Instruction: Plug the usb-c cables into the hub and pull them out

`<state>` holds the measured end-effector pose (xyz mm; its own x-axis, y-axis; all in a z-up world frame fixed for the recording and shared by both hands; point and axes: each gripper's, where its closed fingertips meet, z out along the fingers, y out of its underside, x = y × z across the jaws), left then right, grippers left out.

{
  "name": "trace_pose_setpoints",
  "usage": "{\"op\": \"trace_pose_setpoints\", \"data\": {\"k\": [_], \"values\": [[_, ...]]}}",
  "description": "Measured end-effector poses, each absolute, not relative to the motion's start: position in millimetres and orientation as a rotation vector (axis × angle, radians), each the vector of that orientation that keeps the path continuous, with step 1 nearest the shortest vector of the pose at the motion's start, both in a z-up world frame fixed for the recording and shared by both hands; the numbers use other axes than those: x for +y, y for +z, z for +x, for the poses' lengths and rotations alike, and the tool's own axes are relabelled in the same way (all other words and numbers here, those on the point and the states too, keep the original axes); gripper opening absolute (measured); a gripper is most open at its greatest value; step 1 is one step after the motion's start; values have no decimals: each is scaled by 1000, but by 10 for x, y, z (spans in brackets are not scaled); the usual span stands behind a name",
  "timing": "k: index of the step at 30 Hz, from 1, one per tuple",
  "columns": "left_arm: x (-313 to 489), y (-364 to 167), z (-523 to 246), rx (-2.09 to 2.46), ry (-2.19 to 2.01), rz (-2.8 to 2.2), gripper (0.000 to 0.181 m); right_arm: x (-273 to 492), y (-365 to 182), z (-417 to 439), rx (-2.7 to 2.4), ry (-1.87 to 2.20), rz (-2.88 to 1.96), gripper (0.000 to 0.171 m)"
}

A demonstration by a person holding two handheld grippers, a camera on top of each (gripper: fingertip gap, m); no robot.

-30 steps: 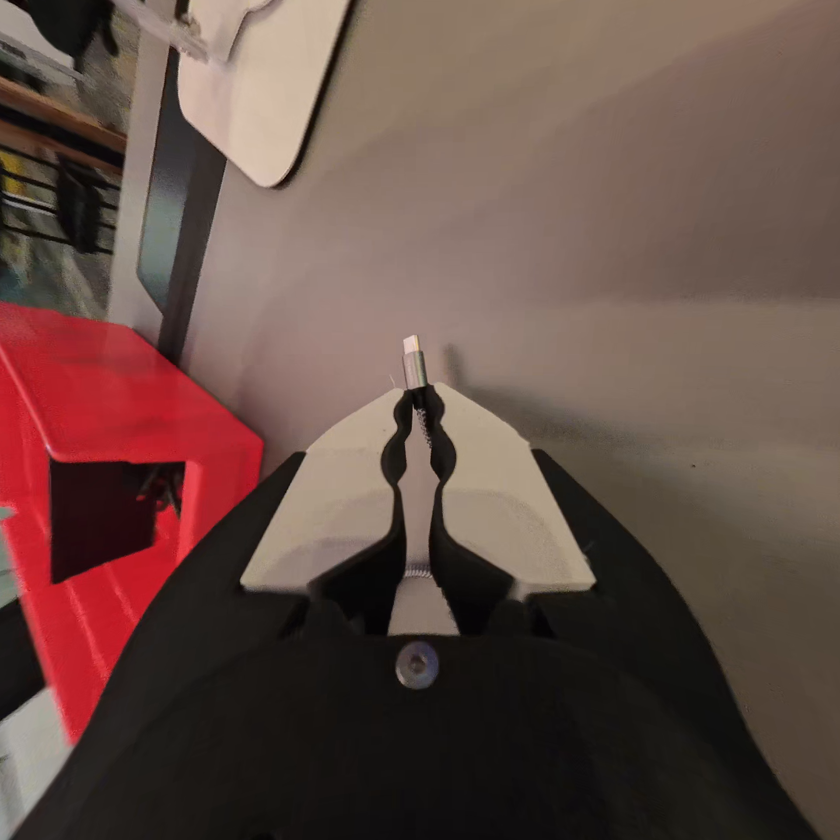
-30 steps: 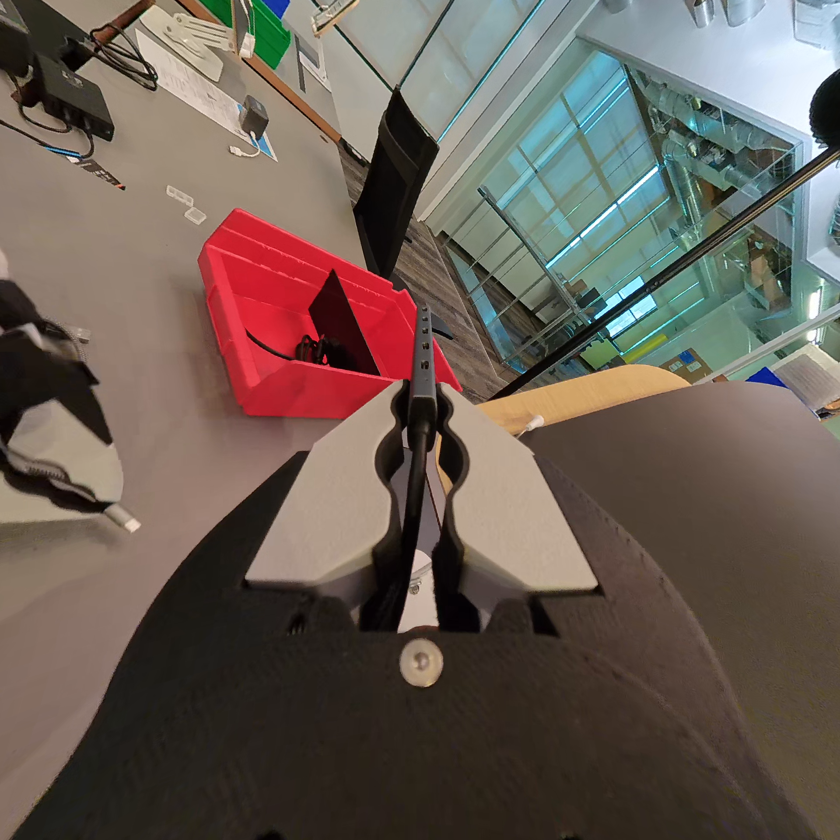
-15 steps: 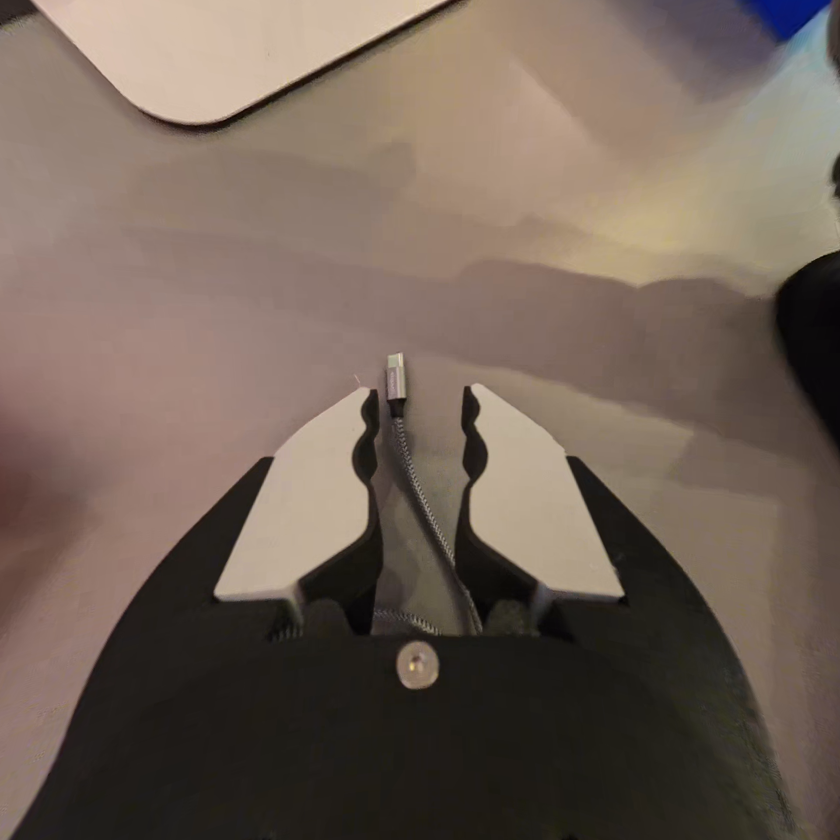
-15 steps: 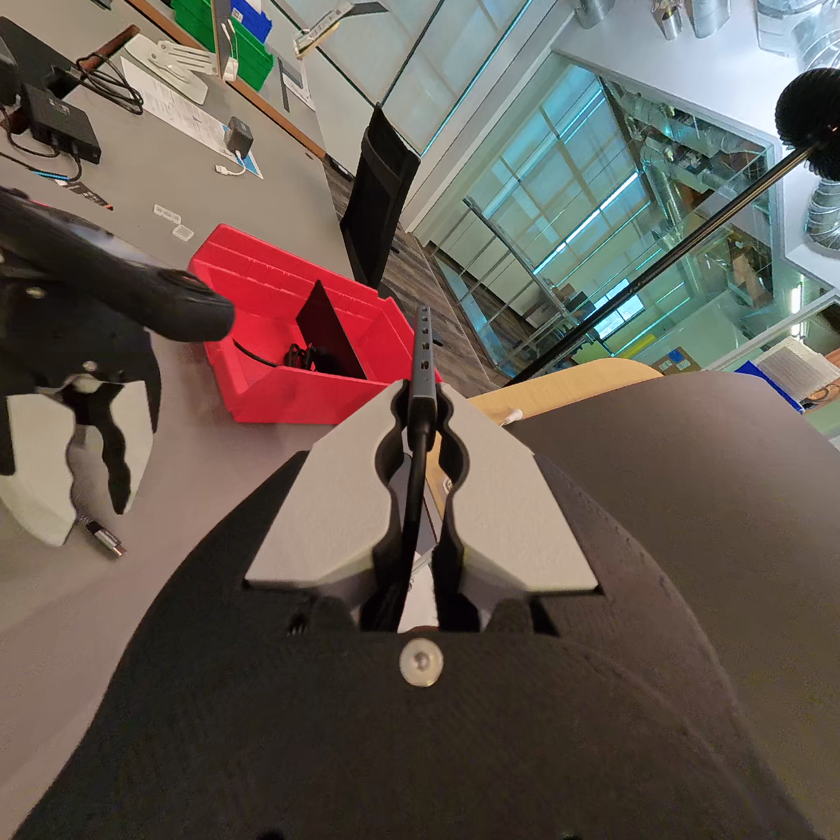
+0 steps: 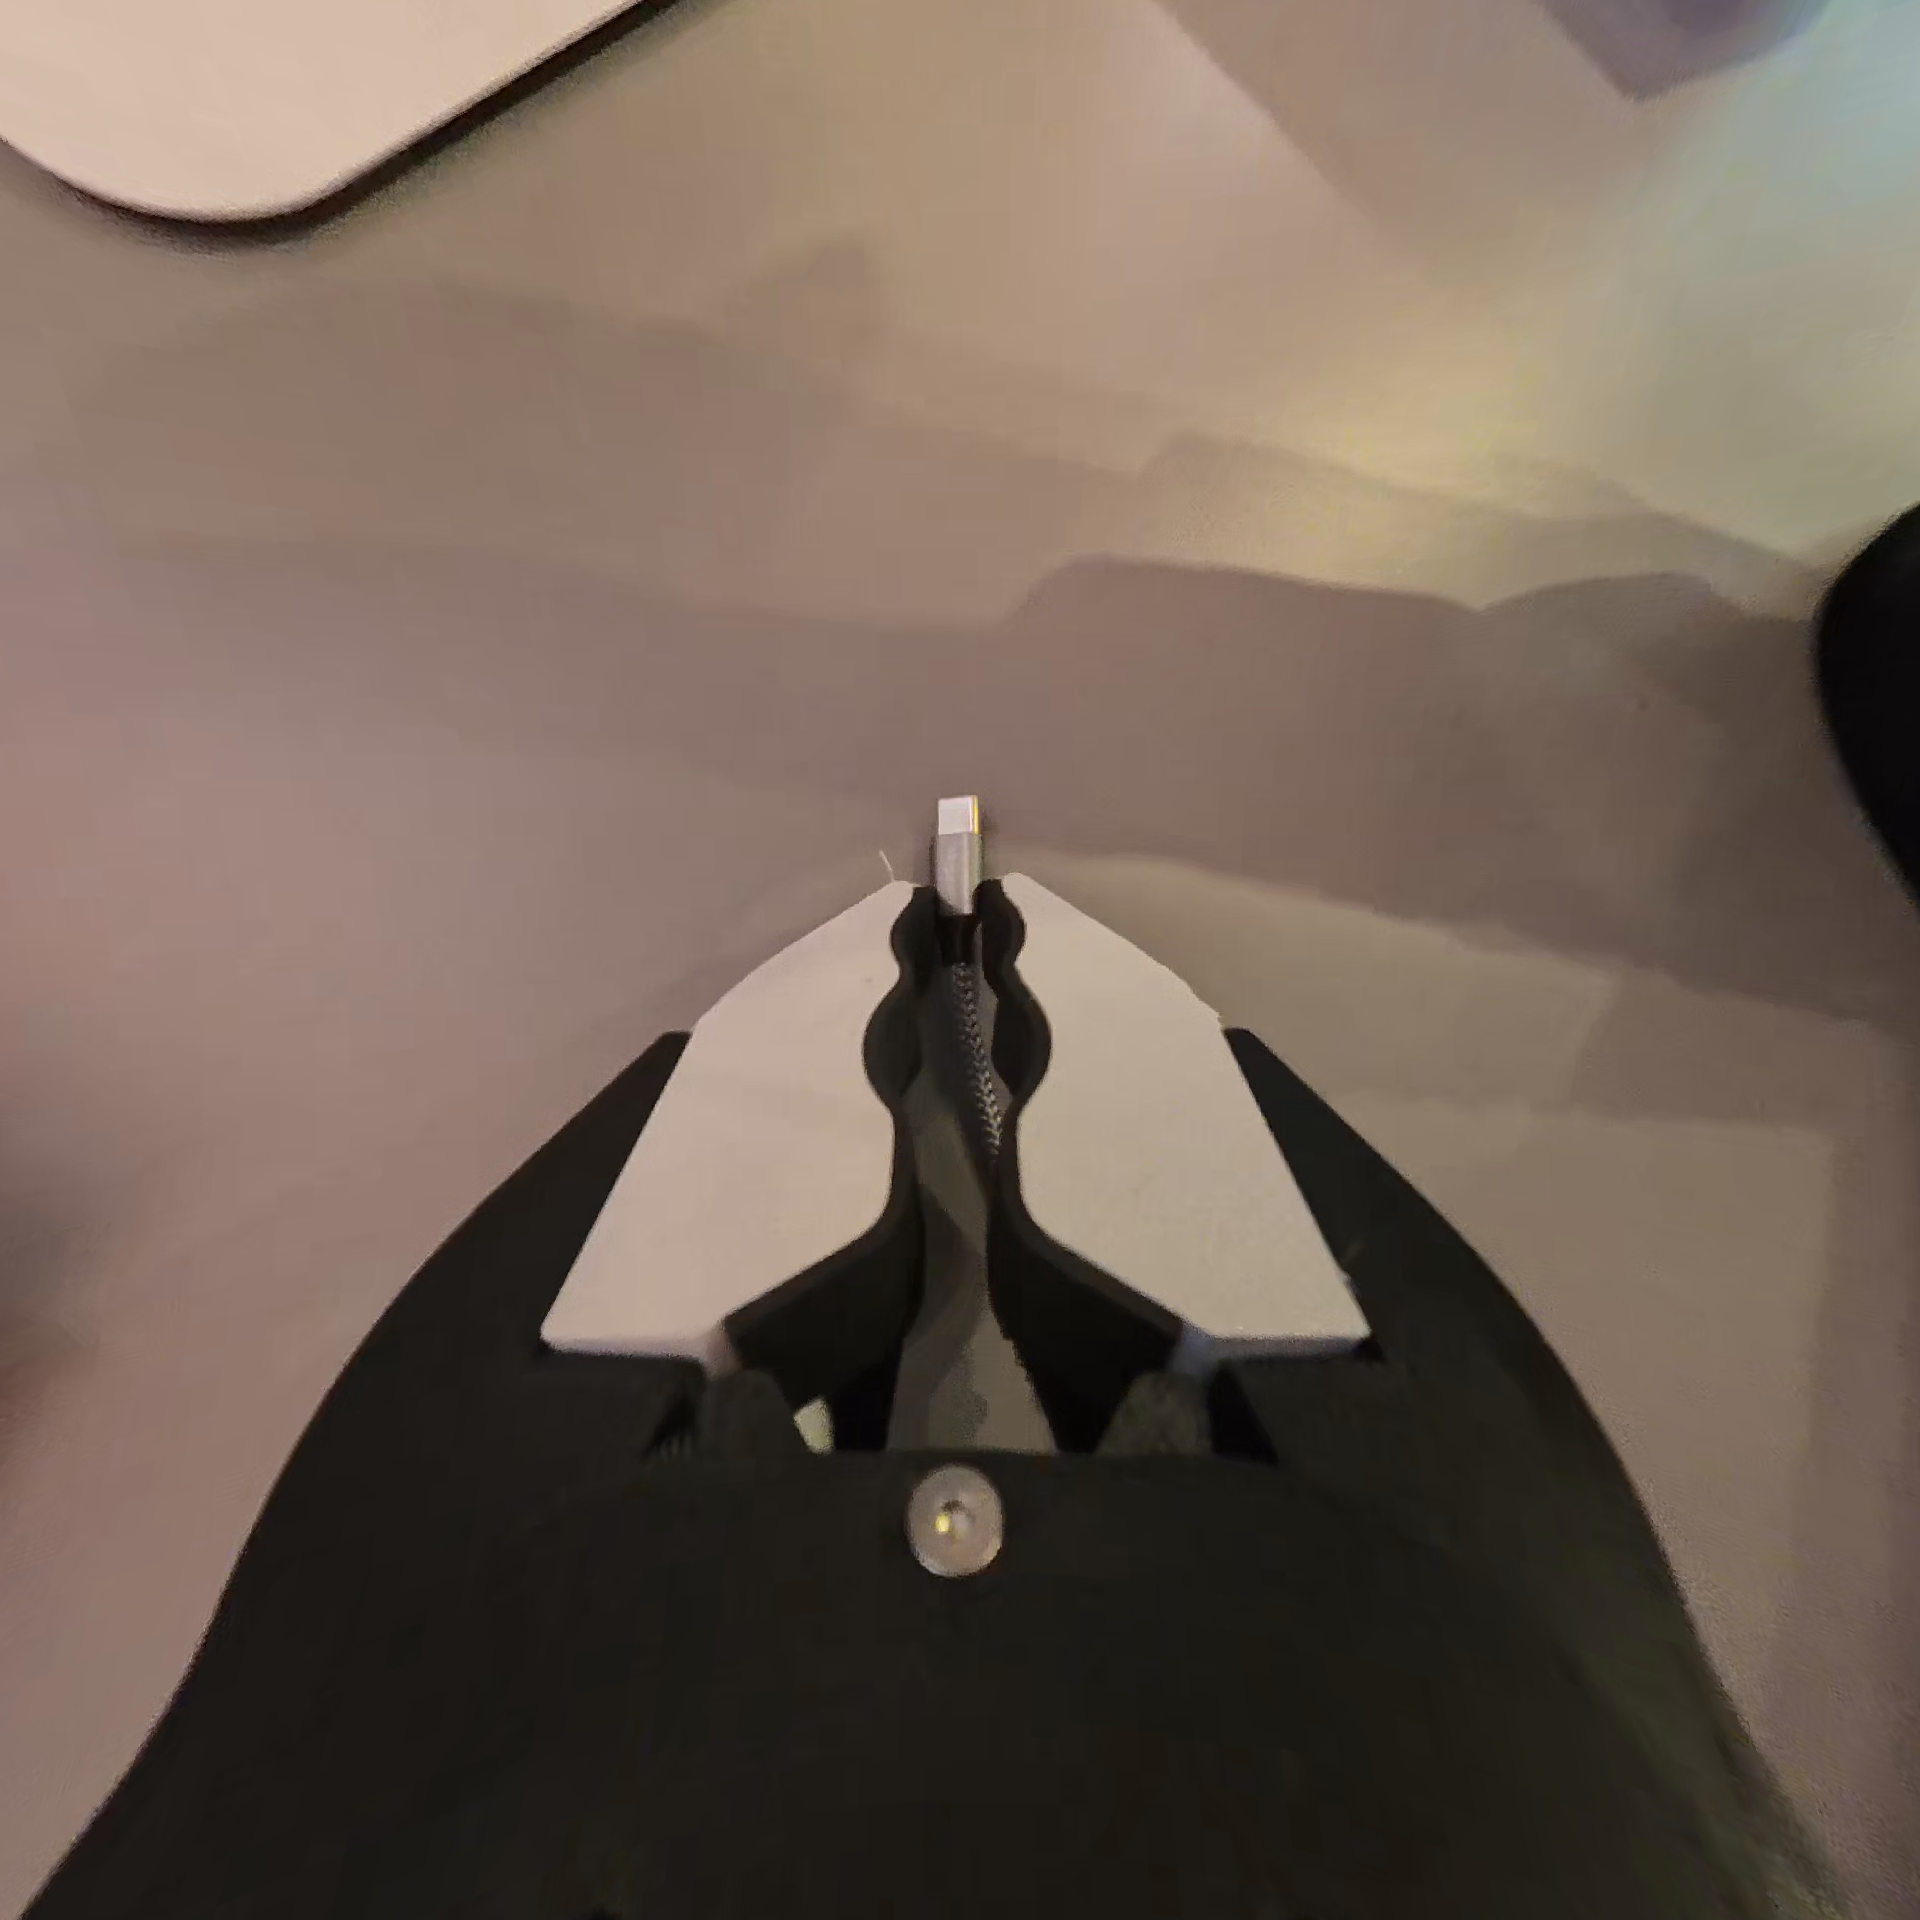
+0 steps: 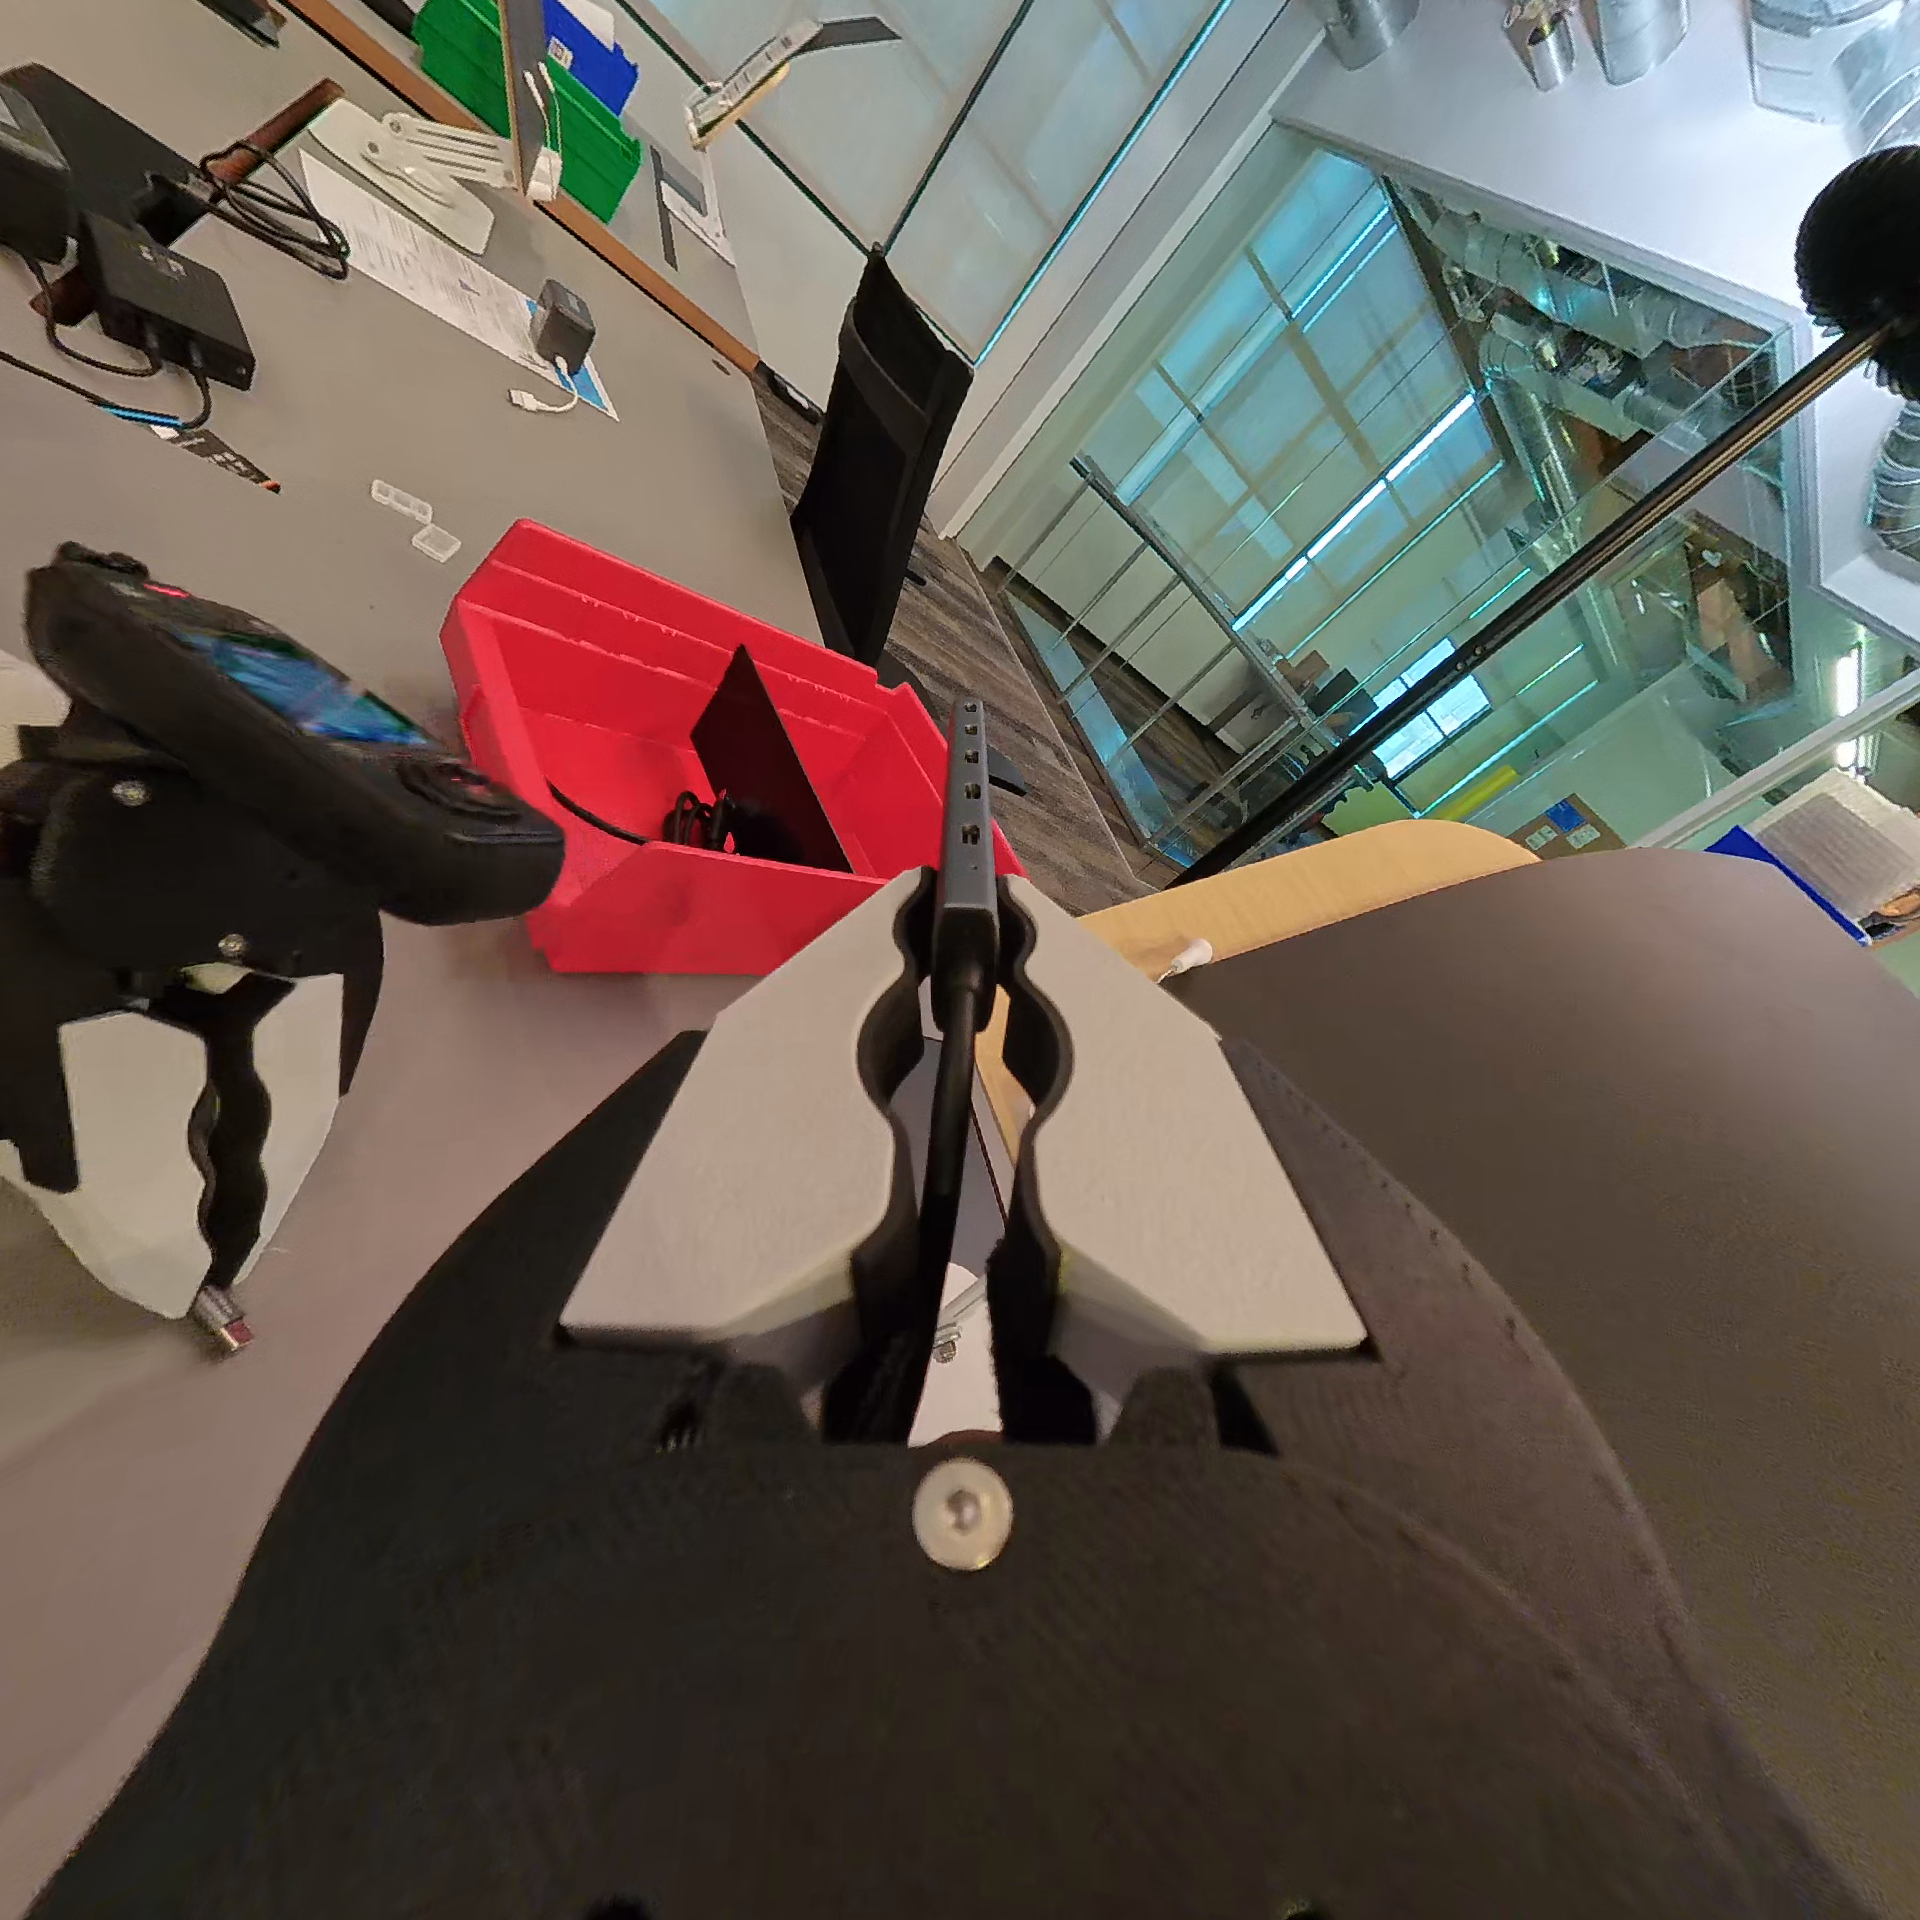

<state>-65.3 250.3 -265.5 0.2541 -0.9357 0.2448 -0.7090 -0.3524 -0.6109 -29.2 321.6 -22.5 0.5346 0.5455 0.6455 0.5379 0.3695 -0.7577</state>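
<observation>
My left gripper [image 5: 958, 883] is shut on the silver usb-c plug [image 5: 957, 854] of a grey braided cable [image 5: 977, 1049], low over the grey table [image 5: 520, 675]. The plug's tip sticks out past the fingertips. My right gripper [image 6: 961, 883] is shut on the dark grey hub [image 6: 966, 821], held edge-on and pointing away, its row of ports facing me. The hub's black cable [image 6: 951, 1101] runs back between the fingers. In the right wrist view the left gripper [image 6: 213, 1294] shows at the left, tips down at the table with the plug [image 6: 223, 1330] in them.
A red bin [image 6: 675, 769] with a black divider and cables stands on the table behind the hub. A white flat base [image 5: 260, 94] lies at the far left of the left wrist view. Black boxes [image 6: 156, 301], cables and papers lie farther back. A chair [image 6: 883, 436] stands beyond the table edge. There is about 25 cm between the tips of the two grippers.
My left gripper held the plug, opened so that it lay loose between the fingers on the table, then shut on it again. My right gripper kept hold of the hub.
</observation>
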Motion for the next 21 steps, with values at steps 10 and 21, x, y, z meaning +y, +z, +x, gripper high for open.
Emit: {"op": "trace_pose_setpoints", "data": {"k": [10, 21], "values": [[2397, -2279, -942, 1575, -239, -1815, 8, 3136, -313, -388, -1211, -33, -1310, 6], [2314, -2137, -1253, 1514, -264, -1761, 3, 2646, -1104, -443, -1572, -310, -1470, 6]]}}
